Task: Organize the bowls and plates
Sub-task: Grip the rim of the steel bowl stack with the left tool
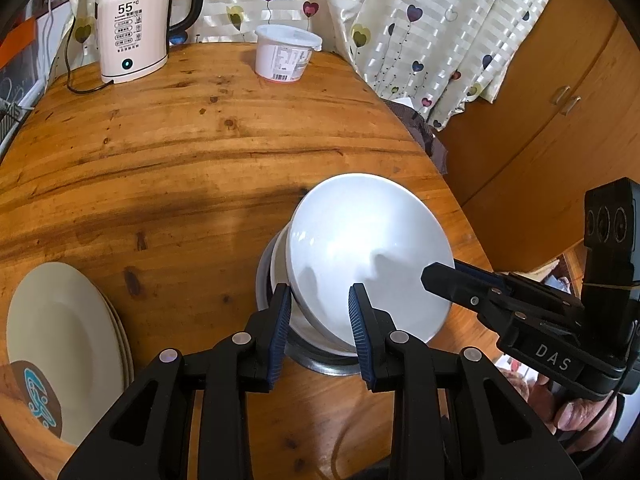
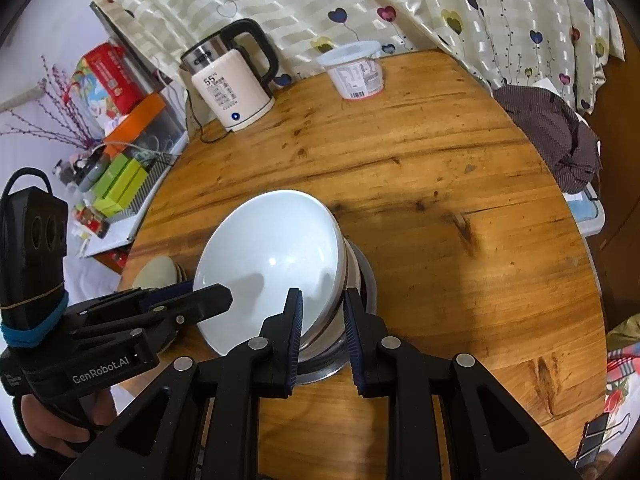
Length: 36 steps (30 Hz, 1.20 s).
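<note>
A white bowl (image 1: 368, 240) (image 2: 272, 248) hangs tilted just over a stack made of another white bowl (image 1: 279, 264) inside a steel bowl (image 1: 324, 364) (image 2: 368, 280), near the front of the round wooden table (image 1: 180, 152). My left gripper (image 1: 320, 296) (image 2: 212, 292) is shut on the held bowl's near-left rim, one pad inside and one outside. My right gripper (image 2: 322, 300) (image 1: 448, 272) is shut on the opposite rim. A stack of cream plates (image 1: 60, 340) (image 2: 158, 270) lies to the left of the bowls.
An electric kettle (image 1: 132, 36) (image 2: 232, 88) with its cord and a white plastic tub (image 1: 286, 54) (image 2: 354, 70) stand at the table's far edge by the curtain. A dark cloth (image 2: 556, 136) hangs off the right edge. A wooden cabinet (image 1: 540, 100) stands to the right.
</note>
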Each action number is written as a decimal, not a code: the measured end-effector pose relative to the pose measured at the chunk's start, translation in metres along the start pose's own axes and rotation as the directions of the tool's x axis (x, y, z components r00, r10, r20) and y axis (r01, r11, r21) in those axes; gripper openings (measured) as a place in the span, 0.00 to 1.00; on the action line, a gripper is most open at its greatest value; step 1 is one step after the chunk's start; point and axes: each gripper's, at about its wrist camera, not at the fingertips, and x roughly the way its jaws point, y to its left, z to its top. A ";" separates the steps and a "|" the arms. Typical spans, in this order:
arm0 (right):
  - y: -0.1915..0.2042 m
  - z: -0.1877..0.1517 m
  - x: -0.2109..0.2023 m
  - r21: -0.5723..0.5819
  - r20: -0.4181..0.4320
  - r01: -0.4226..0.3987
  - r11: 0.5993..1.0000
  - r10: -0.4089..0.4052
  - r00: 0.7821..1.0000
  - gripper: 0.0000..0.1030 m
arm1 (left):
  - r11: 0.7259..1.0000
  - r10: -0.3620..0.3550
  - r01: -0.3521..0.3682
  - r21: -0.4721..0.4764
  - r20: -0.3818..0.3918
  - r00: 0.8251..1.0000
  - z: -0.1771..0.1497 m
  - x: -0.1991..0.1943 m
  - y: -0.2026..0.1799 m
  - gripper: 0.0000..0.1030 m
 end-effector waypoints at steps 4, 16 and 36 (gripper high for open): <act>-0.001 -0.001 0.003 0.001 -0.010 0.001 1.000 -0.001 1.000 0.20 | 1.000 0.006 -0.006 -0.004 -0.014 1.000 -0.001 0.004 0.000 0.29; -0.002 -0.001 0.008 0.001 -0.032 0.000 1.000 0.001 1.000 0.21 | 1.000 0.015 -0.015 -0.009 -0.017 1.000 -0.004 0.008 0.000 0.29; -0.001 0.000 0.010 -0.039 -0.018 0.014 0.999 -0.015 1.000 0.19 | 1.000 0.006 -0.005 -0.002 0.043 0.999 -0.008 0.006 0.003 0.29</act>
